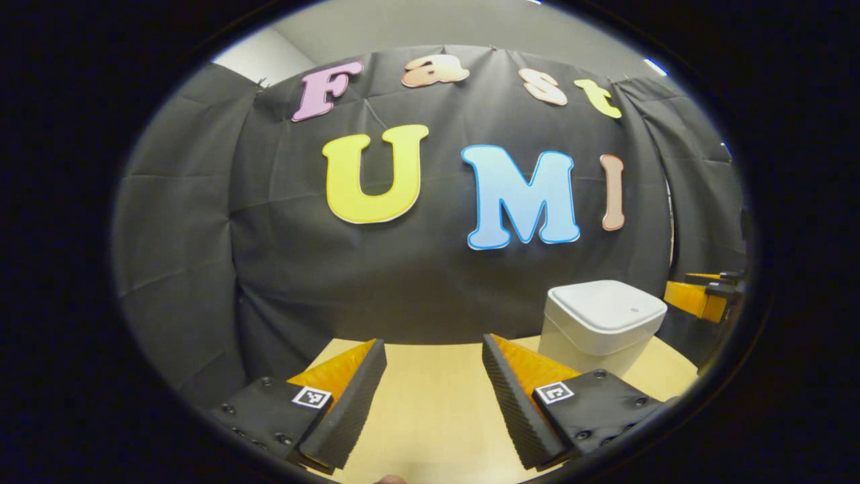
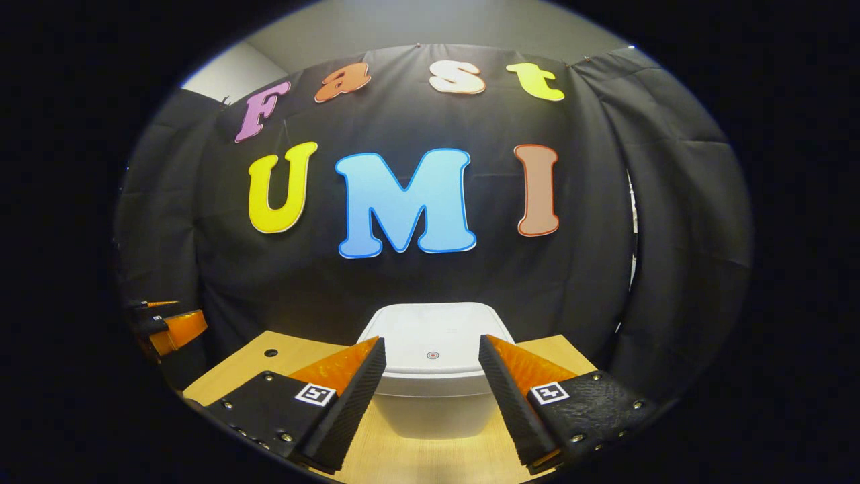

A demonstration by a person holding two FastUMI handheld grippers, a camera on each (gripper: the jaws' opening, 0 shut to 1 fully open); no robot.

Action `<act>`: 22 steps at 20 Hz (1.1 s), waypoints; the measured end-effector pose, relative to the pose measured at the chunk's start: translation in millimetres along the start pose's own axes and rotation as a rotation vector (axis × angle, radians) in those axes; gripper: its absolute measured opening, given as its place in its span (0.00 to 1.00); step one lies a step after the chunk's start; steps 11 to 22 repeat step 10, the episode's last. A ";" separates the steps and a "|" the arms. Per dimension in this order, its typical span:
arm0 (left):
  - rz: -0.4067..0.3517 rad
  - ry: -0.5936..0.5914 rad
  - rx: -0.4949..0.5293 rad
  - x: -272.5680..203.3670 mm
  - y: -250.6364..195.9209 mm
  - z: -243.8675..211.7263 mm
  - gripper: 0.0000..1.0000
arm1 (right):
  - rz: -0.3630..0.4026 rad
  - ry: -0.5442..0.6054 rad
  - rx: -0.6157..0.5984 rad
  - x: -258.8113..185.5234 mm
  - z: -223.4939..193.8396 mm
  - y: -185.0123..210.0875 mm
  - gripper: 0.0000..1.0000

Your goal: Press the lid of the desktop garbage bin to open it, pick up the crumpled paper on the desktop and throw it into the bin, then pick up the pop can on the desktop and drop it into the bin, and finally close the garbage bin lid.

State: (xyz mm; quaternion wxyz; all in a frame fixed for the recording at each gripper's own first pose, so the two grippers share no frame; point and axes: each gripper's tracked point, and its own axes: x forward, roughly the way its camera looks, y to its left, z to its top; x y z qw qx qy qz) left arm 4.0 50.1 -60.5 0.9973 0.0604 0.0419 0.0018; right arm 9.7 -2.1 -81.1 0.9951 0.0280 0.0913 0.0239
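A white garbage bin (image 2: 430,376) with its lid (image 2: 433,339) down stands on the wooden desktop (image 2: 403,457), straight ahead of my right gripper (image 2: 430,393). That gripper is open, its fingers framing the bin's front, apart from it. In the left gripper view the same bin (image 1: 598,326) sits to the right, ahead of my left gripper (image 1: 433,396), which is open over bare wood with nothing between its fingers. The right gripper (image 1: 705,296) shows at the far right edge there, and the left gripper (image 2: 164,326) shows at the far left of the right gripper view.
The desktop (image 1: 430,403) ends at the black cloth wall just behind the bin. A small dark hole (image 2: 271,352) marks the wood left of the bin. Bare wood lies left of the bin in both views.
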 end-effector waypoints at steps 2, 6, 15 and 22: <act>0.004 -0.016 0.007 -9.1 -0.7 6.7 0.97 | -0.015 -0.014 0.004 -8.1 3.9 -3.5 0.90; 0.013 -0.039 0.019 -19.2 2.2 14.2 0.95 | -0.024 -0.035 0.007 -15.9 8.9 -4.5 0.90; 0.006 -0.042 0.018 -21.1 2.0 14.3 0.98 | -0.029 -0.047 -0.001 -19.6 10.5 -3.1 0.90; 0.006 -0.042 0.018 -21.1 2.0 14.3 0.98 | -0.029 -0.047 -0.001 -19.6 10.5 -3.1 0.90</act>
